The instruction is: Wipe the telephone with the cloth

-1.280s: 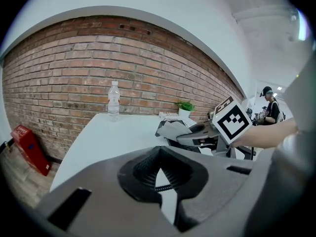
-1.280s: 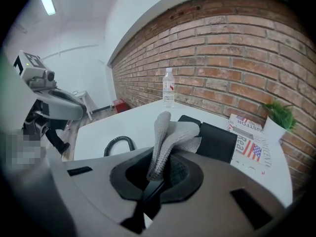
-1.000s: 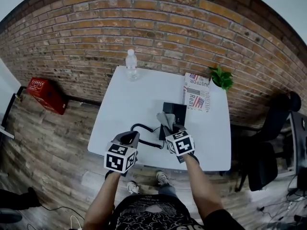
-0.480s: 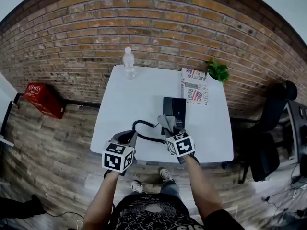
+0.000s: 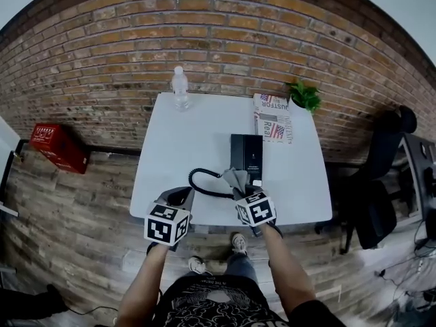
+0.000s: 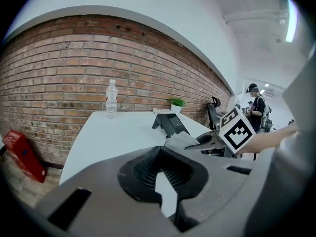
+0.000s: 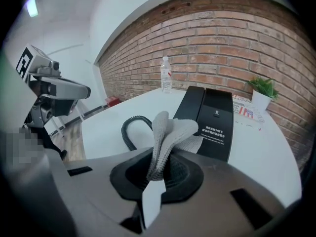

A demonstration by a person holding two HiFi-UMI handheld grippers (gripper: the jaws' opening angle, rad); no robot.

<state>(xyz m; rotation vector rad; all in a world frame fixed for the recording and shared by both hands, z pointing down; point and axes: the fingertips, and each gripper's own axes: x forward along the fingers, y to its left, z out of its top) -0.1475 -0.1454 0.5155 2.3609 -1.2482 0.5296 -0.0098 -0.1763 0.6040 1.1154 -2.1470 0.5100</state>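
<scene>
The black telephone point(image 5: 246, 157) lies on the white table point(image 5: 197, 131), its coiled cord point(image 5: 201, 182) looping to its left. My right gripper point(image 5: 240, 188) is shut on a grey cloth point(image 5: 237, 178) that hangs at the phone's near end. In the right gripper view the cloth point(image 7: 168, 132) stands up out of that gripper point(image 7: 157, 177), in front of the phone point(image 7: 210, 120) and cord point(image 7: 129, 130). My left gripper point(image 5: 182, 195) hovers at the table's near edge, left of the cord. It point(image 6: 160, 181) is shut on nothing and looks at the phone point(image 6: 170, 123) and cloth point(image 6: 182, 139).
A water bottle point(image 5: 179, 87) stands at the table's far edge. A newspaper point(image 5: 272, 116) and a small potted plant point(image 5: 305, 95) sit at the far right corner. On the floor are a red box point(image 5: 54, 145) to the left and an office chair point(image 5: 381, 182) to the right. Behind the table runs a brick wall.
The head view has shifted a little. My right gripper with the cloth has drawn back slightly toward the phone's near end. The left gripper has hardly moved.
</scene>
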